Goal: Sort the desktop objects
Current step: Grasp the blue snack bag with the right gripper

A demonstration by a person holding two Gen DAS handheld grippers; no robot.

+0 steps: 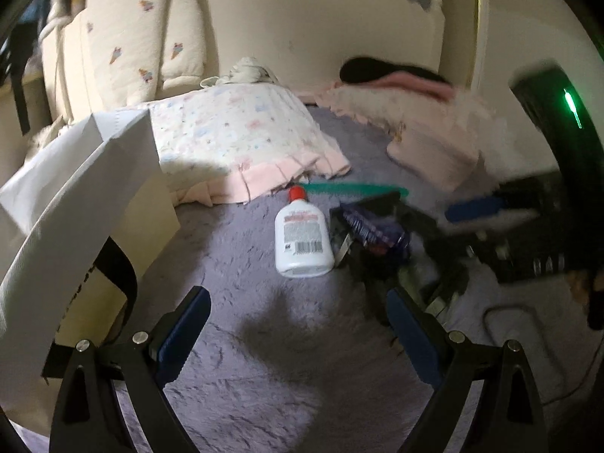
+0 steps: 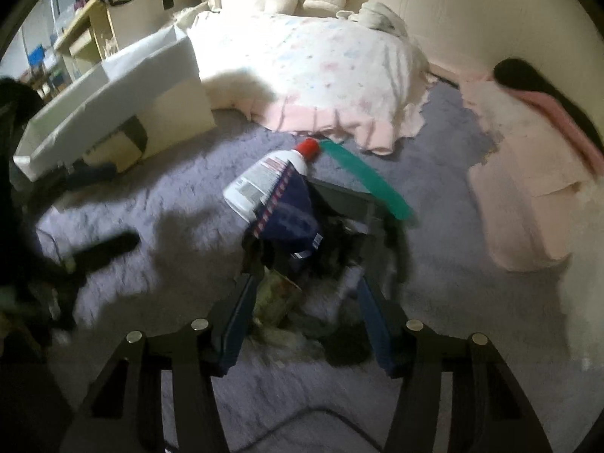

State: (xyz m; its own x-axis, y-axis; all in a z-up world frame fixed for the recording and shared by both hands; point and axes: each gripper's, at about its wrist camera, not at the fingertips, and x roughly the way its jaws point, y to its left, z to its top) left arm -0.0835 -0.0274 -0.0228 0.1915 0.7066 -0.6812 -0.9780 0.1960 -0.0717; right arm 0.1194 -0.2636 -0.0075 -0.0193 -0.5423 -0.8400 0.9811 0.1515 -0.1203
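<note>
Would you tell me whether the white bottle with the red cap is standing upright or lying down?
Lying down. The white bottle rests on its side on the purple blanket, its label facing up and the red cap pointing toward the pillow.

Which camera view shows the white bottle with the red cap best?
The left wrist view: the white bottle lies fully exposed on the purple blanket, label and barcode facing the camera. In the right wrist view a dark blue packet covers part of the bottle, and the frame is blurrier.
</note>
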